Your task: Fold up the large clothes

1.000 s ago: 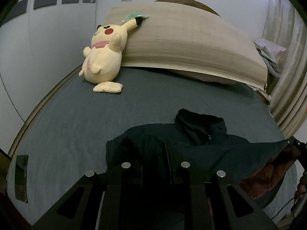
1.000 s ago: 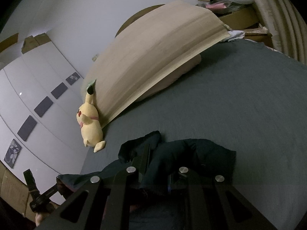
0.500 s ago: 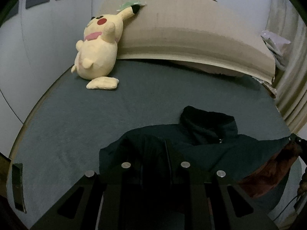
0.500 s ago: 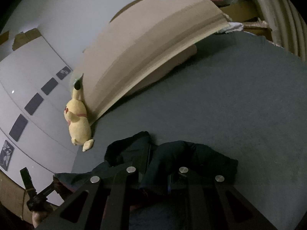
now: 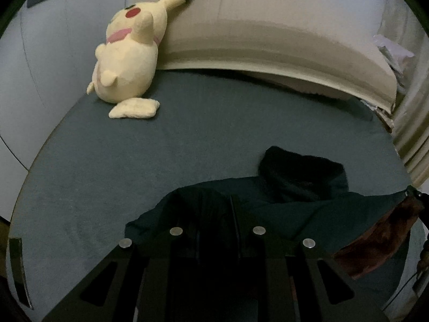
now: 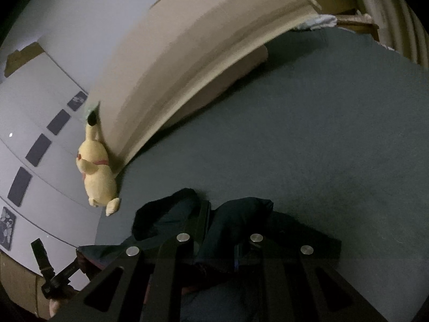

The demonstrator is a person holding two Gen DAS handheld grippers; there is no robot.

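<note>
A dark teal jacket (image 5: 308,209) with a brown-red lining (image 5: 375,241) lies on the grey-blue bed (image 5: 134,166), collar pointing away. My left gripper (image 5: 214,214) is shut on the jacket's left edge and holds it up off the bed. In the right wrist view the same jacket (image 6: 241,222) hangs from my right gripper (image 6: 219,230), which is shut on its right edge. The left gripper shows at that view's lower left (image 6: 51,276). The fabric hides both sets of fingertips.
A yellow plush toy (image 5: 126,61) leans on the beige headboard cushion (image 5: 268,40) at the bed's far left; it also shows in the right wrist view (image 6: 96,177). Curtains (image 5: 413,123) hang at the right. White wall panels (image 6: 40,134) stand left of the bed.
Both grippers have moved forward toward the headboard, carrying the jacket with them; the plush toy and the cushion look nearer. Both grips stay shut.
</note>
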